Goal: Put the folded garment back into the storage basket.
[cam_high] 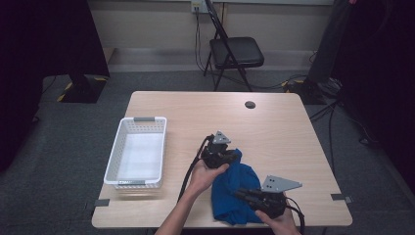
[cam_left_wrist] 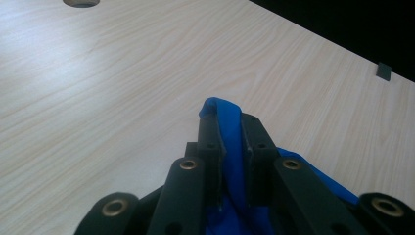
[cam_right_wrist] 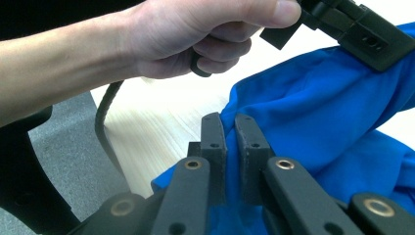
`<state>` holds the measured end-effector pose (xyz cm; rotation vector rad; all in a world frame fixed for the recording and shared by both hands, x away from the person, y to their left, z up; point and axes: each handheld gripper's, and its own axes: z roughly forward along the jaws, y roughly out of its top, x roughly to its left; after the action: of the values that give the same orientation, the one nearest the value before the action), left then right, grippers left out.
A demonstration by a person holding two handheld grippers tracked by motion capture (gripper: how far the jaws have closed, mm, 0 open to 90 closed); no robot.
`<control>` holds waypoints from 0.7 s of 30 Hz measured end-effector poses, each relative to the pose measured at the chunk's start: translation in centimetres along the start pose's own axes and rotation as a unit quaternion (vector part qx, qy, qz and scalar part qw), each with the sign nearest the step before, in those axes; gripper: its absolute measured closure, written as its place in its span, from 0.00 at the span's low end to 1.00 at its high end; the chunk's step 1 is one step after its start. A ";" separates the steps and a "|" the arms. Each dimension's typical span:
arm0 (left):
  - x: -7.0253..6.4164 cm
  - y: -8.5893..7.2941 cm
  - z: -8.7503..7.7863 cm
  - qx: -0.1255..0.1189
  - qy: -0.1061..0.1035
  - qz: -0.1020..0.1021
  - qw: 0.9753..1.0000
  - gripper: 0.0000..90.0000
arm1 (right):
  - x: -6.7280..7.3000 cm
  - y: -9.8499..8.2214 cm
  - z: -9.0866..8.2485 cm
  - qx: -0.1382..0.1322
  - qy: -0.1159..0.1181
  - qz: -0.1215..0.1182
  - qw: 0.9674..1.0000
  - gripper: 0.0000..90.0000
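We see our right gripper (cam_right_wrist: 230, 122) from behind, its two black jaws rising from the bottom edge, closed nearly together with a fold of blue cloth (cam_right_wrist: 313, 112) pinched between them. The cloth spreads to the right, bunched and creased, lying on the pale wood table (cam_right_wrist: 161, 122). Above, our left hand (cam_right_wrist: 195, 36) grips the left gripper (cam_right_wrist: 352, 29) at top right, just over the cloth. A black cable (cam_right_wrist: 105, 122) hangs down from that hand. Grey floor (cam_right_wrist: 58, 137) shows at left.

Open tabletop (cam_high: 274, 127) right of white basket (cam_high: 137, 152) (sole obstacle, left side)
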<state>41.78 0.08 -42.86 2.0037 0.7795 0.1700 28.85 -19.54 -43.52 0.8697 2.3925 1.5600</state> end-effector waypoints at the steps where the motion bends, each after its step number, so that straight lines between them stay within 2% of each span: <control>1: 0.0 0.0 0.1 0.001 0.000 0.001 1.000 0.90 | 0.0 -0.1 0.0 0.001 -0.001 0.000 1.000 0.94; 5: -0.2 -0.2 0.5 0.005 -0.002 0.001 1.000 0.90 | -0.1 -0.4 -0.3 0.000 -0.010 -0.001 1.000 0.94; 7: -0.2 -0.2 0.8 0.005 -0.003 -0.001 1.000 0.90 | 0.0 -0.5 -0.5 -0.001 -0.024 -0.012 1.000 0.94; 11: -0.4 -0.4 1.2 0.008 -0.005 0.000 1.000 0.90 | 0.0 -0.6 -0.5 0.000 -0.021 -0.007 1.000 0.93; 17: -0.5 -0.9 1.8 0.010 -0.008 0.000 1.000 0.90 | 0.0 -1.5 -0.4 0.016 -0.026 -0.008 0.999 0.93; 21: -0.6 -1.2 2.5 0.015 -0.009 -0.003 1.000 0.90 | -0.3 -1.8 -0.7 0.019 -0.028 0.002 0.999 0.93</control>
<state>41.77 -1.71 -45.07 2.0275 0.7798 0.1368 28.14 -20.75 -44.86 0.9150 2.3889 1.4769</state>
